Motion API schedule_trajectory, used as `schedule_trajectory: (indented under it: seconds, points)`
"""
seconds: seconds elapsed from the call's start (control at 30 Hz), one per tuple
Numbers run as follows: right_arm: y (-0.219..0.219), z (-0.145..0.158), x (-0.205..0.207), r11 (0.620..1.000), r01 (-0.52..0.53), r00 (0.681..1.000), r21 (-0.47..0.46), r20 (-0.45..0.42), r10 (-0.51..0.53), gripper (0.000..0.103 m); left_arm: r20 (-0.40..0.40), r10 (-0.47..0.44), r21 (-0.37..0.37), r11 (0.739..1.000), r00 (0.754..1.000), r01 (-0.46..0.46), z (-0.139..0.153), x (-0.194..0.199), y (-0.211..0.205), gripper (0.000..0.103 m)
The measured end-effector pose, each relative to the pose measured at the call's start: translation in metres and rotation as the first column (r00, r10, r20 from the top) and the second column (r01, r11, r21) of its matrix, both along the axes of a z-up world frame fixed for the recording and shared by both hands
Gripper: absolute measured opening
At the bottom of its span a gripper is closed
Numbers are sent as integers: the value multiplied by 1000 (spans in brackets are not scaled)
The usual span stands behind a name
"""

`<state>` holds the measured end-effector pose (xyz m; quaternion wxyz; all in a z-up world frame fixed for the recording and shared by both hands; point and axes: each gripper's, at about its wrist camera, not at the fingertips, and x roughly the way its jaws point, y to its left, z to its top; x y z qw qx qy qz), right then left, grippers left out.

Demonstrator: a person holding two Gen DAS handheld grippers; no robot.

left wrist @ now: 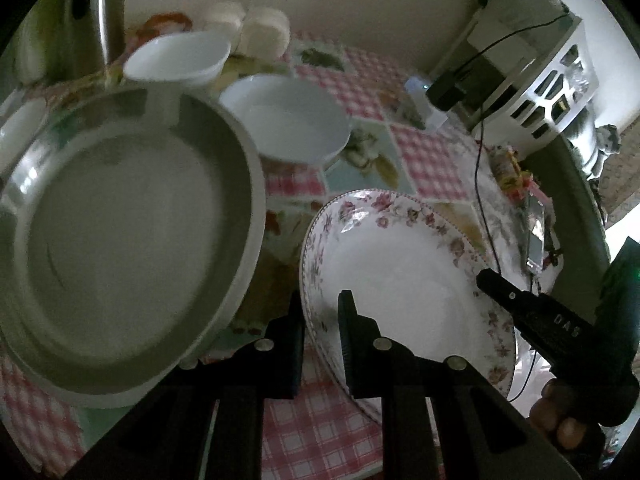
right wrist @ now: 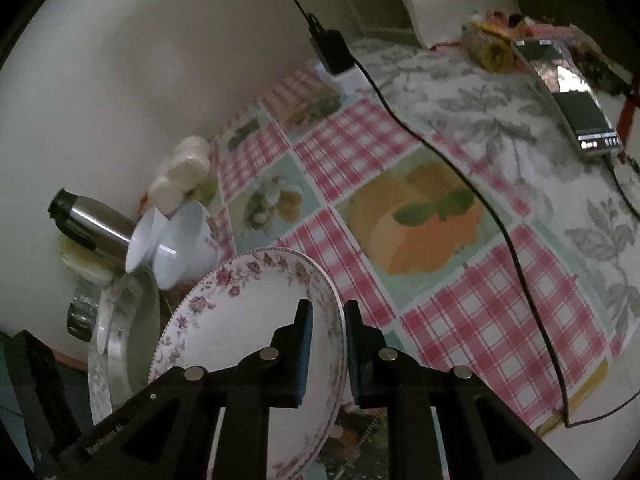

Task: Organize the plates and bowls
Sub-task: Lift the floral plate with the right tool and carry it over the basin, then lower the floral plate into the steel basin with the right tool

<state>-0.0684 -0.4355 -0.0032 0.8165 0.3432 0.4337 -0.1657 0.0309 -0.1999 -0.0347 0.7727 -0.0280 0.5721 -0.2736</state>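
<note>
While both your grippers pinch opposite rims of the white floral-edged china plate (left wrist: 400, 276), it hangs tilted above the pink checked tablecloth (left wrist: 424, 152), lower centre of both views. Left gripper (left wrist: 320, 344) and right gripper (right wrist: 325, 354) are clamped on thin glazed edge only. Uneven hands could twist it loose; the large grey metal pan (left wrist: 120, 220) sits close at left, so watch for a clip.

White plate (left wrist: 400, 280) rimmed with pink flowers; pink-checked tablecloth (right wrist: 500, 320).
</note>
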Motion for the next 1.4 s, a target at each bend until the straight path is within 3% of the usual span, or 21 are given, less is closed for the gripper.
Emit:
schedule_trajectory:
  seconds: [0.23,0.73,1.1,1.4]
  points:
    - [17,14,9,999,-32,998,-28,51,34,17,44,21,-18,1000,999,-20,18,12,16,16]
    - [87,21,50,988,-148,985,-39,79,151,17,73,133,-37,991,988,-131,27,44,97,16]
    - [151,14,87,964,-264,961,-41,74,267,17,43,267,-61,963,963,-264,23,65,167,16]
    - [179,1,108,949,-314,948,-26,56,315,17,-1,339,-79,938,941,-338,16,76,199,16]
